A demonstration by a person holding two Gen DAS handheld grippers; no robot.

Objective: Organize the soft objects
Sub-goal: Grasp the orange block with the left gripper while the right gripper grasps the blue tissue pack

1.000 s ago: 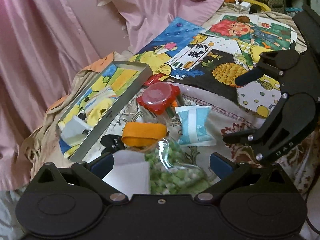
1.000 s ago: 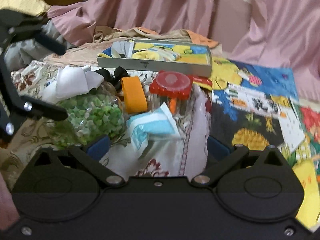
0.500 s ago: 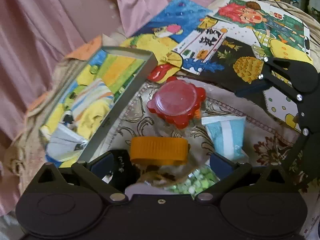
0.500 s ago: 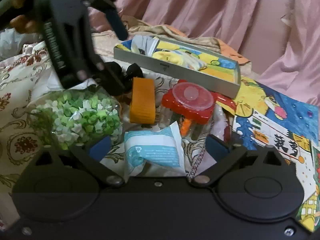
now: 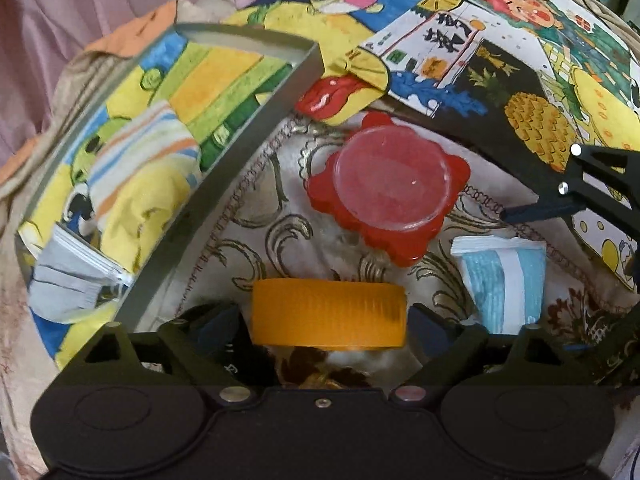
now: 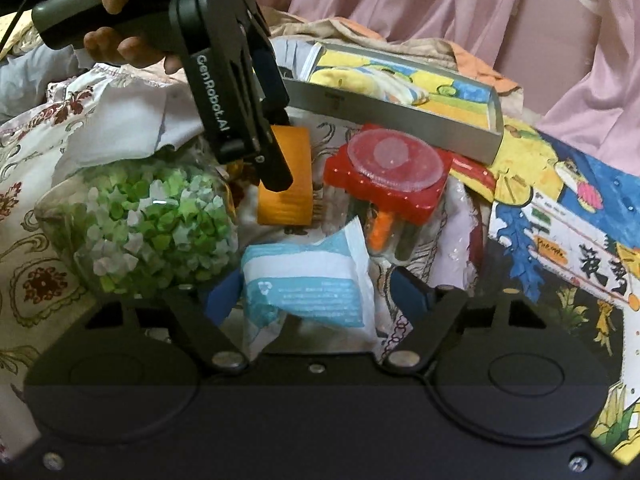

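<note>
- The left gripper [image 5: 330, 322] points steeply down with its 2 fingers on either side of the orange lid [image 5: 329, 315] of the clear jar of green and white paper stars [image 6: 140, 220]. Its jaws are closing, with a sliver of gap visible at each side, so it is not yet pinching.
- The right gripper [image 6: 316, 292] straddles the blue-and-white tissue packet [image 6: 308, 280]. Its jaws are closing too, and the pads look just short of the wrapper.
- Handling, as a judgement: the packet is light, soft and crinkly, likely slippery in its film. Taking it across the middle of its body should hold better than by the flared end seam.
- The jar looks rigid and heavier, so the ribbed lid is the sensible hold.
- The packet lies on the patterned cloth [image 5: 260, 216] towards its near edge, just beside the red-lidded jar [image 5: 390, 186].
- The grey tray [image 5: 224, 184] sits at the cloth's far edge and holds a striped cloth [image 5: 140, 148] and a face mask [image 5: 68, 276].
- Count: 2 jars, 1 tissue packet, 1 tray, 2 soft items in it, 1 white cloth [image 6: 120, 128] behind the star jar.
</note>
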